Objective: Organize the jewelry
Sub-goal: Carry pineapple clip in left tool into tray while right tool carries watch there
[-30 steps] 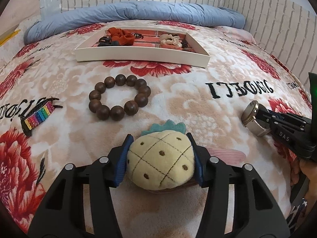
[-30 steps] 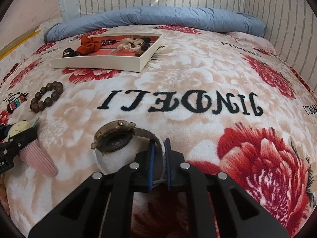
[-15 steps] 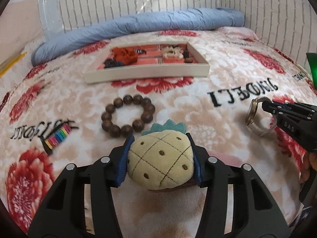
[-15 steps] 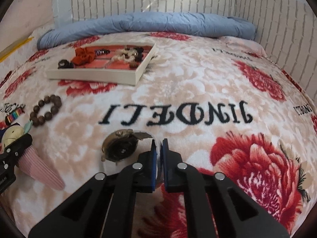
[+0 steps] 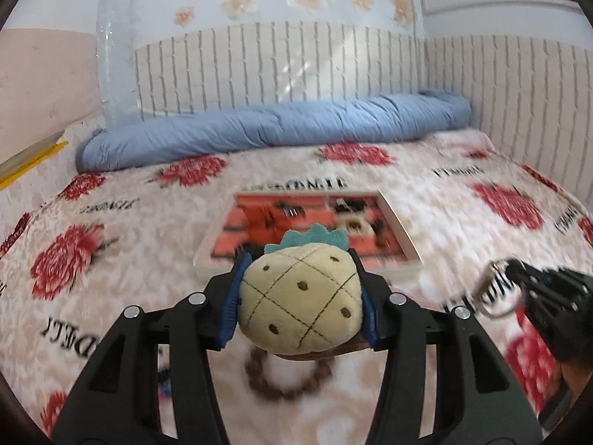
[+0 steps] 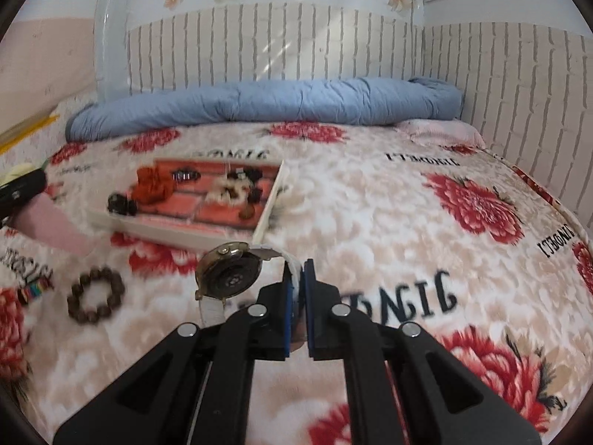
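flowered bedding covers the bed [image 6: 370, 200], and on it, ahead of both grippers, lies the white jewelry tray [image 5: 402, 235], its long axis running left to right in the left wrist view, its compartments pink with blurred items inside. left gripper [image 5: 300, 289] sits clenched around a plush pineapple clip [image 5: 300, 296], directly before the tray and seemingly the nearer; right gripper [image 6: 298, 289] pinches the white band of a wristwatch [image 6: 228, 274], tray up to its left. a wooden bead bracelet [image 6: 95, 294] rests on the bed.

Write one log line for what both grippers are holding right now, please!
left gripper: shut on plush pineapple | right gripper: shut on watch strap | tray: ahead
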`<state>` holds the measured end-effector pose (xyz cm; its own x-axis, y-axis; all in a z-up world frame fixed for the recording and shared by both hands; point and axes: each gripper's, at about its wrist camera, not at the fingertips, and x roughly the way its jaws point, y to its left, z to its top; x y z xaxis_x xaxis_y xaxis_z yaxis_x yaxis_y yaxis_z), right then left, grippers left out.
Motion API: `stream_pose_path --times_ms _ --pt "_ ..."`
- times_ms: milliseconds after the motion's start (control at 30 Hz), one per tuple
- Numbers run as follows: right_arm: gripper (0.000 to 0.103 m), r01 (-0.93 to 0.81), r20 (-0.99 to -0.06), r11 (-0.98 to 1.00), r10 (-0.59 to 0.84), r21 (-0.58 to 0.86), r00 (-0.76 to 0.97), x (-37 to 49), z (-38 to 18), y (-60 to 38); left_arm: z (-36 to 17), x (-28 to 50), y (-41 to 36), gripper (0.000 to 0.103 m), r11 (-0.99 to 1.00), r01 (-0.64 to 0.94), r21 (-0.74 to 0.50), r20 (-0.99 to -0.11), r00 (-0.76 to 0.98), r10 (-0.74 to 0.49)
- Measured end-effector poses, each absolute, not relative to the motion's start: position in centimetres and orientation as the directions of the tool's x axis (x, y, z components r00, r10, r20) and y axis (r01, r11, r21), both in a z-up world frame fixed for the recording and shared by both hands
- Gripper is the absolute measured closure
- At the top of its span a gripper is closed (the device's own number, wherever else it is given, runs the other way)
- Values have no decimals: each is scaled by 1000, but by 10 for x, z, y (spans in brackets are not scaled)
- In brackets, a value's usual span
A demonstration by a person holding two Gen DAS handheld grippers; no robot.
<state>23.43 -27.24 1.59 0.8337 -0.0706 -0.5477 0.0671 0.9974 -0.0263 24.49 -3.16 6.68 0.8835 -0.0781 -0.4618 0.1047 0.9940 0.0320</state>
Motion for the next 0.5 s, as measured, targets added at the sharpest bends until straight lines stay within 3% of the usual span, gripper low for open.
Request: stream_pose_path --times_ms 167,500 --pt "97 70 -517 998 -59 2 854 275 21 -256 61 296 -19 53 998 49 25 -434 900 -33" --pt "97 62 -525 998 -38 28 850 381 -2 -211 28 383 14 53 999 -30 -22 -464 886 17"
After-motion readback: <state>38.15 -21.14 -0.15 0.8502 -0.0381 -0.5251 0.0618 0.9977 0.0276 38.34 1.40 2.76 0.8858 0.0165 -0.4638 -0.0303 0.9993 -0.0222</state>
